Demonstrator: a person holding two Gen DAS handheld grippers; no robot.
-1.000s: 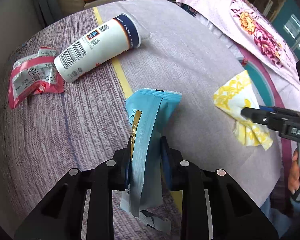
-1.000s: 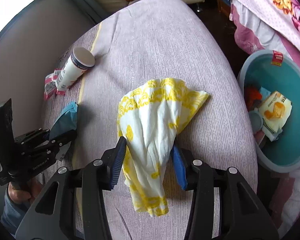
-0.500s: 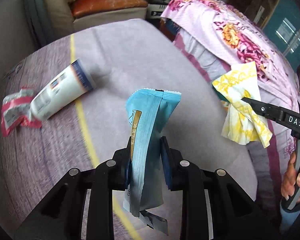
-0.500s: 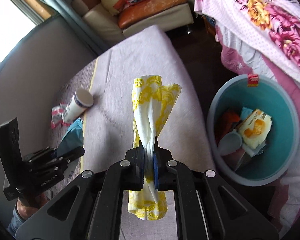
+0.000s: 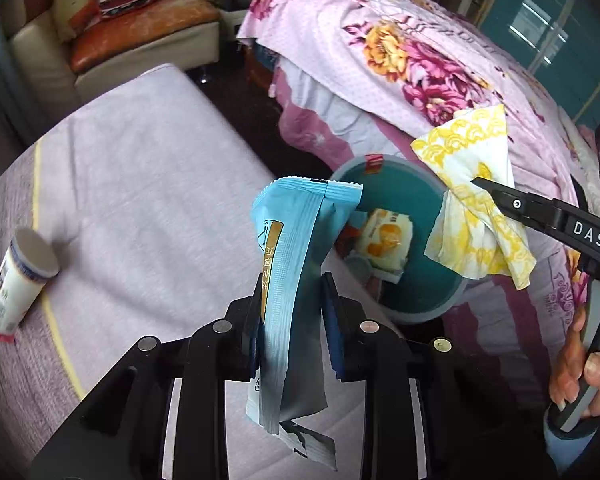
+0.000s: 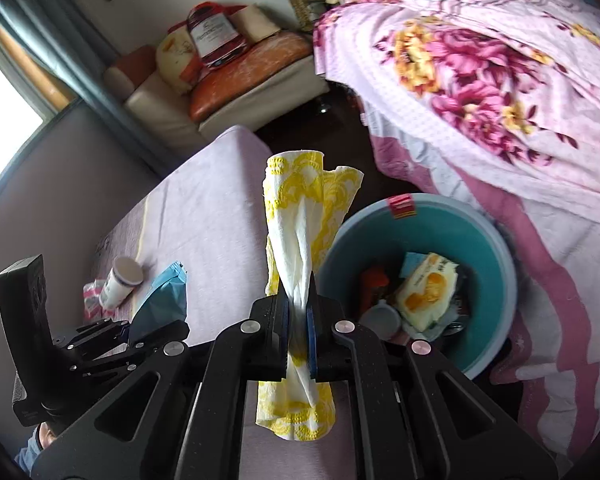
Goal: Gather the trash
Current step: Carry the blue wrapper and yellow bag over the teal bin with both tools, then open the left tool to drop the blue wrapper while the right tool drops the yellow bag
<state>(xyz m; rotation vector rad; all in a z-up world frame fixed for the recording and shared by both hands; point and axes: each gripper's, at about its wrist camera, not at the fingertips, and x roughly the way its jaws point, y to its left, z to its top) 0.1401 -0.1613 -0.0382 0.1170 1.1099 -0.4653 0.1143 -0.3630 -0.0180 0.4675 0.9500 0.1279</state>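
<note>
My left gripper is shut on a light blue snack wrapper, held upright above the table's right edge. My right gripper is shut on a yellow-and-white paper napkin; the same napkin hangs over the teal bin's rim in the left wrist view. The teal bin stands on the floor beside the table, with several pieces of trash inside, among them a white and orange packet. The blue wrapper also shows at the left in the right wrist view.
A white cup lies on its side on the purple tablecloth, next to a red-and-white wrapper. A floral bedspread is behind the bin, a sofa at the back. A person's hand grips the right tool's handle.
The right gripper closed on the napkin and lifted it off the table. Both grippers moved right with their loads, towards the teal bin, which has come into the left view.
</note>
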